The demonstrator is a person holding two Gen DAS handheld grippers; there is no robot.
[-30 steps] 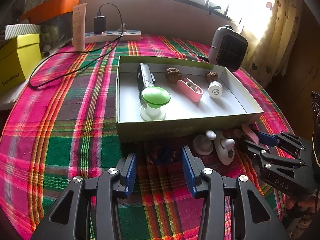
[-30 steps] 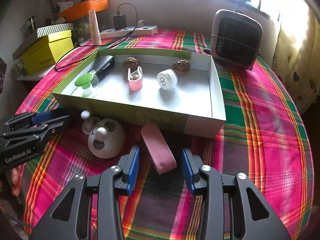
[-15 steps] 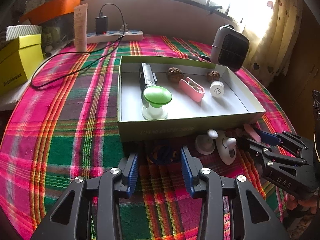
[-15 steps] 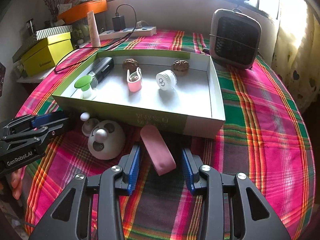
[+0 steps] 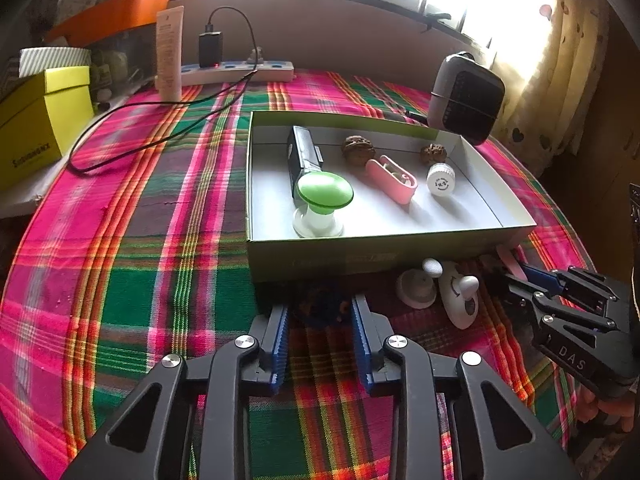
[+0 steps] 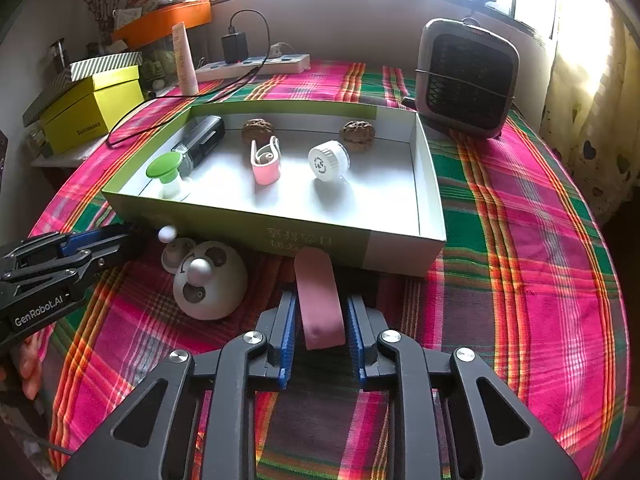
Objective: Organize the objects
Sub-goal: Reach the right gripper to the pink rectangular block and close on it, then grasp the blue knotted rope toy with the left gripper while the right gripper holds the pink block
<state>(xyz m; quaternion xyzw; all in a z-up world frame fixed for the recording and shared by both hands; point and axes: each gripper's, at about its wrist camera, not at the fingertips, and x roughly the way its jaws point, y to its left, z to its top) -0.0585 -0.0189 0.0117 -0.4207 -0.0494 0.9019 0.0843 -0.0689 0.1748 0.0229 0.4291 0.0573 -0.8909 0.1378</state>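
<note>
A green-walled tray (image 5: pixel 360 254) (image 6: pixel 256 232) on the plaid table holds a green-capped stamp (image 5: pixel 322 200), a black device (image 5: pixel 302 152), two walnuts, a pink clip (image 5: pixel 394 180) and a white cap (image 5: pixel 440 179). My left gripper (image 5: pixel 322 312) has its jaws around a small dark blue object (image 5: pixel 320 306) in front of the tray; contact is unclear. My right gripper (image 6: pixel 322 320) has its jaws close on both sides of a pink eraser-like block (image 6: pixel 320 296). A white panda-faced dome (image 6: pixel 210 280) and a small white knob (image 6: pixel 176 254) lie between the grippers.
A grey heater (image 6: pixel 466 76) stands behind the tray at the right. A power strip (image 5: pixel 240 72) with a black cable, a cream tube (image 5: pixel 170 60) and a yellow box (image 5: pixel 36 120) sit at the back left. A curtain hangs on the right.
Both grippers have narrowed slightly around their objects. The pink block now stands straighter between the right jaws. The views have shifted a little.
</note>
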